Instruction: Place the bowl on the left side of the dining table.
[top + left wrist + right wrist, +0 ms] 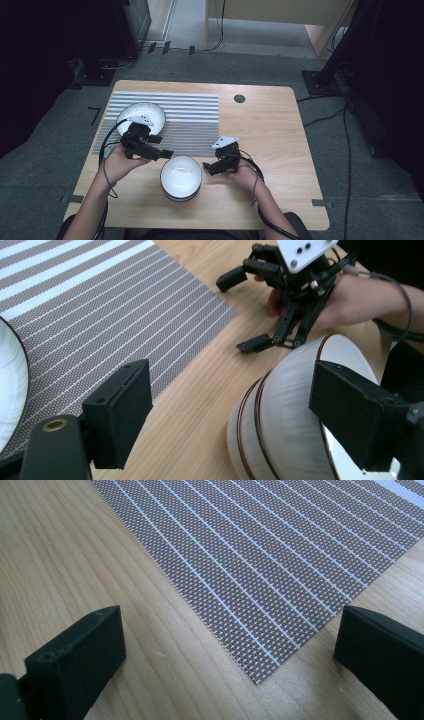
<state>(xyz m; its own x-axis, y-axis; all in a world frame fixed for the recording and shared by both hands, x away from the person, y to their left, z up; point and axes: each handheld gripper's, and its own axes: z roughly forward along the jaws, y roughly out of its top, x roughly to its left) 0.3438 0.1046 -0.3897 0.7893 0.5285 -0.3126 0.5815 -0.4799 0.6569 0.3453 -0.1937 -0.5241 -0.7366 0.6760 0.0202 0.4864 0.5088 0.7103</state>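
Note:
A stack of nested white bowls with thin brown rim lines stands at the table's front middle. My left gripper hovers at its upper left rim. In the left gripper view this gripper is open; one jaw is outside the stack and the other above its rim, with neither pad pressing. Another white bowl sits on the striped placemat behind my left hand. My right gripper stands open just right of the stack. Its jaws frame the placemat's corner.
The wooden table has a small dark round hole near its back edge. The second bowl's rim shows at the left of the left gripper view. Cables trail from both grippers and across the floor at the right.

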